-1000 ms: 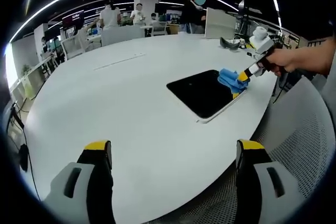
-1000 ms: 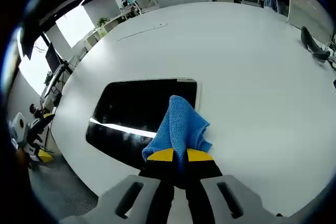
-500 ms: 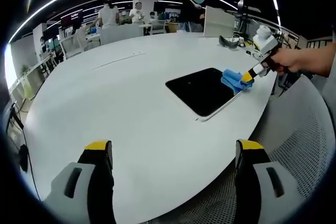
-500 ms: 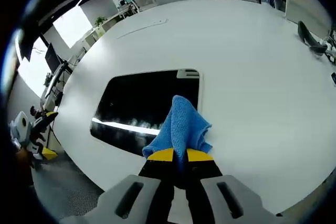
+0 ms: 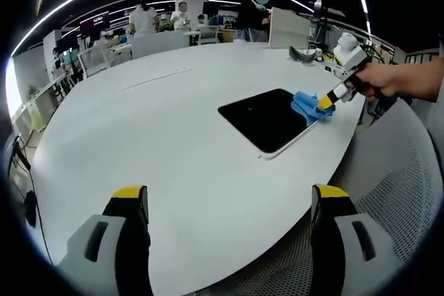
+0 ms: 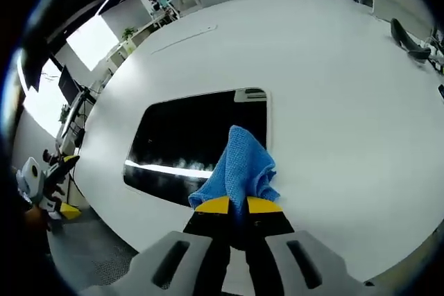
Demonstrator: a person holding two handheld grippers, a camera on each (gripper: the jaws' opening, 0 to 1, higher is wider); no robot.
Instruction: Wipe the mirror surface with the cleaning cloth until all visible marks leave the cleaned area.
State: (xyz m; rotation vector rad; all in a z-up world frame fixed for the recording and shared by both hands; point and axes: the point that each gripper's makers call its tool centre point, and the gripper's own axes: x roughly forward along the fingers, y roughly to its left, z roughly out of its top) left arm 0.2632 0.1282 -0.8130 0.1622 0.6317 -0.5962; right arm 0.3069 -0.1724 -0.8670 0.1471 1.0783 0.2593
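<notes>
Right now the right gripper point(image 6: 236, 206) has its yellow-tipped jaws clamped together on a bunched corner of the blue cleaning cloth point(image 6: 241, 168), which fans out ahead of the tips. The cloth's free end drapes onto the near edge of the mirror point(image 6: 187, 143), a dark rectangular panel with a pale rim lying flat on the white table point(image 6: 326, 102). Most of the glass stretches away ahead and to the left of the cloth; a bright streak across it looks like a reflected ceiling light rather than a smear, though small marks are too fine to tell.

Seen from the left gripper view, the same cloth point(image 5: 307, 105) sits at the mirror's point(image 5: 267, 119) far corner, held by the right gripper point(image 5: 325, 100). The left gripper point(image 5: 232, 206) is well apart from the mirror, jaws spread wide and holding nothing.

By my reading the wiping is under way, with the cloth at one edge. The next stroke calls for pressing the cloth flat and dragging it across the untouched dark area, keeping the panel from sliding.

No brand, label or legible writing is visible on cloth, mirror or table.
</notes>
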